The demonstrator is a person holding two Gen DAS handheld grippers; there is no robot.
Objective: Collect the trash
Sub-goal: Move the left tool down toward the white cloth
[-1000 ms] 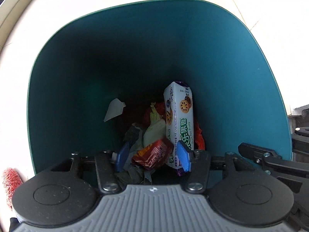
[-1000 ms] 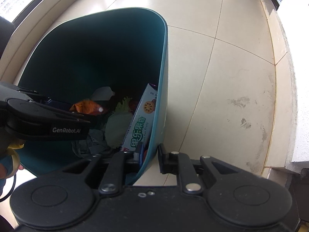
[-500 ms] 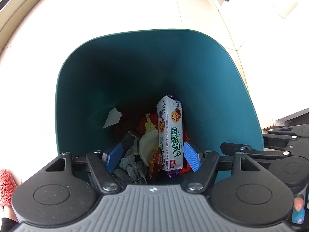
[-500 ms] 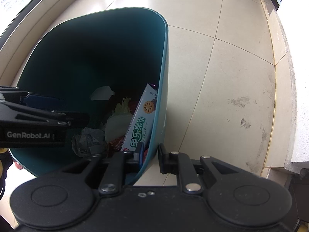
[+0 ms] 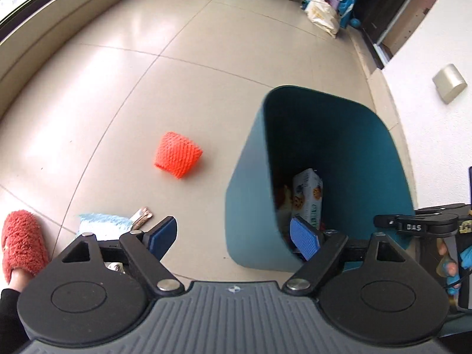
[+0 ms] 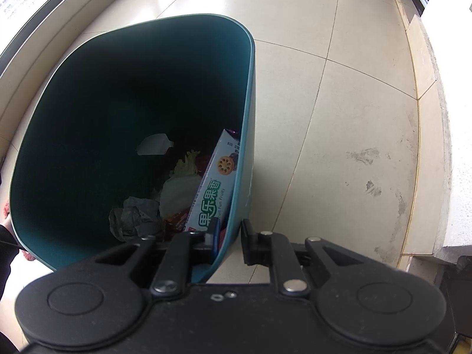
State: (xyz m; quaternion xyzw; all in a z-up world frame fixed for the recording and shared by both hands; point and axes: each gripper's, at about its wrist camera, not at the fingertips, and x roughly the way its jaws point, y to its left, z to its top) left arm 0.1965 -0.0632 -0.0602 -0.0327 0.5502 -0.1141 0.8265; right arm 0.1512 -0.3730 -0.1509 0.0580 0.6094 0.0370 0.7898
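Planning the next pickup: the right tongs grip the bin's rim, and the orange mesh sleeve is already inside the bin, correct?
Not quite. The left wrist view shows the orange mesh sleeve lying on the floor, left of the bin. The right tongs do grip its rim.

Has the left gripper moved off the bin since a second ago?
Yes. The left gripper was over the teal bin, and has swung left and back; now open, it faces floor with the orange foam net ahead.

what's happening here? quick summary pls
Trash pickup on a tiled floor. The right gripper is clamped on the rim of the teal bin, which holds a biscuit box and wrappers. The left gripper is open and empty, facing an orange foam net lying on the floor beside the bin.
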